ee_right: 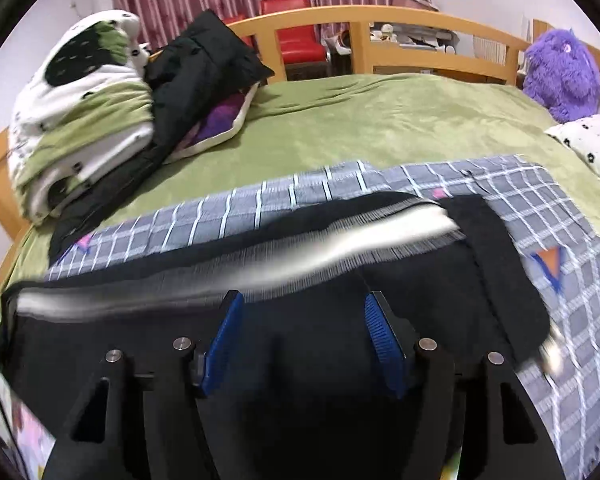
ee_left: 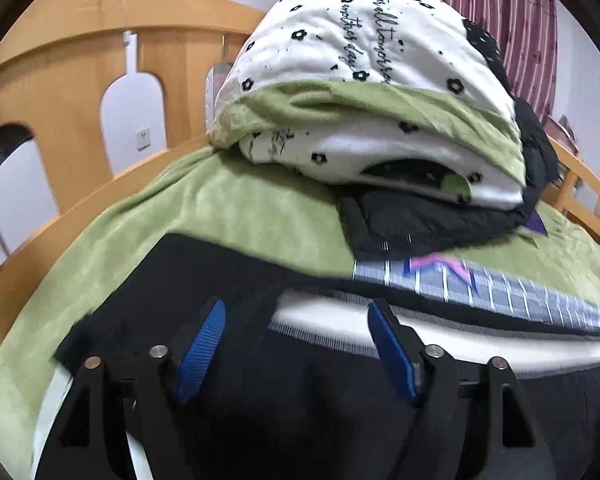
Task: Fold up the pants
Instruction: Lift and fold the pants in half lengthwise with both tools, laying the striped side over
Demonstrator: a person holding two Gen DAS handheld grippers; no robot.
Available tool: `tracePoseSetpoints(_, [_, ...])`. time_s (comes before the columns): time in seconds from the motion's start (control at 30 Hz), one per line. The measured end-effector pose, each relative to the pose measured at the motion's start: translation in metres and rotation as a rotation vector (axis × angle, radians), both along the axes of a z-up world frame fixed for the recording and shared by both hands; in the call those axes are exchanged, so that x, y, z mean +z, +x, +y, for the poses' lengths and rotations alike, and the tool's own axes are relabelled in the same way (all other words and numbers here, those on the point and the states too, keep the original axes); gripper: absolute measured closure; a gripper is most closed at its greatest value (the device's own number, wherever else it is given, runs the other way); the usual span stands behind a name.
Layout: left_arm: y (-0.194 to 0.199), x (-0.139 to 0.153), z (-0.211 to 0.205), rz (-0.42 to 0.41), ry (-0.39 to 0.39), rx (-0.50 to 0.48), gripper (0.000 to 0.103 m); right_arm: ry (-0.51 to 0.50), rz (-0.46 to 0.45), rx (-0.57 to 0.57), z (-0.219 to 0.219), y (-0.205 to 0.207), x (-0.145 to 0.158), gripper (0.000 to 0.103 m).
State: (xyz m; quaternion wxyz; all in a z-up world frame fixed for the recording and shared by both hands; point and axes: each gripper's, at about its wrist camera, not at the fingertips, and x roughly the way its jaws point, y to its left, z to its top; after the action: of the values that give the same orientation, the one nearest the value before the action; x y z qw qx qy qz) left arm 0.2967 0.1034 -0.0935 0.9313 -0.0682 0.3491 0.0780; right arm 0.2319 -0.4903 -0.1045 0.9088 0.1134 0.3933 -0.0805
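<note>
Black pants (ee_left: 236,280) with a white side stripe (ee_left: 332,312) lie across the bed, folded lengthwise. In the right wrist view the same pants (ee_right: 496,280) show their stripe (ee_right: 340,248) and a dark end at the right. My left gripper (ee_left: 296,312) hovers just over the black cloth, its blue pads (ee_left: 204,344) wide apart and nothing pinched between them. My right gripper (ee_right: 304,312) stands the same way above the pants, blue pads (ee_right: 380,336) apart and free of the cloth. The pictures are blurred by motion.
A grey checked cloth (ee_right: 572,288) lies under the pants on the green bedspread (ee_right: 380,128). A stack of folded quilt (ee_left: 360,92) and a black jacket (ee_right: 204,64) lies at one end. A purple plush toy (ee_right: 560,72) and the wooden bed rail (ee_left: 60,52) border the bed.
</note>
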Motion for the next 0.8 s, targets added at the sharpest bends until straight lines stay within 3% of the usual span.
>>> tracePoseSetpoints(0.17, [-0.061,-0.025,0.015,0.121,-0.053,-0.051,0.027,0.039,0.064,-0.016,0.0,-0.069,-0.022,0.041])
tracePoseSetpoints(0.3, [-0.101,-0.06,0.029,0.195,-0.167,-0.039,0.027,0.15,0.105,-0.045,-0.004,-0.1,-0.057,0.041])
tracePoseSetpoints(0.43, [-0.11,-0.09,0.049,0.201,-0.367,0.004,0.027,0.228,0.083,-0.073,-0.007,-0.099,-0.074,0.04])
tracePoseSetpoints(0.63, [-0.077,-0.098,0.059,0.139,-0.459,0.055,0.029,0.242,0.067,-0.108,-0.016,-0.058,-0.077,0.041])
tracePoseSetpoints(0.7, [-0.061,-0.1,0.056,0.137,-0.443,0.077,0.029,0.241,0.055,-0.131,-0.02,-0.044,-0.079,0.049])
tracePoseSetpoints(0.73, [-0.053,-0.101,0.054,0.135,-0.43,0.089,0.031,0.228,0.053,-0.145,-0.021,-0.037,-0.08,0.061])
tracePoseSetpoints(0.8, [-0.039,-0.101,0.047,0.141,-0.375,0.125,0.052,0.23,0.041,-0.171,-0.025,-0.03,-0.081,0.076])
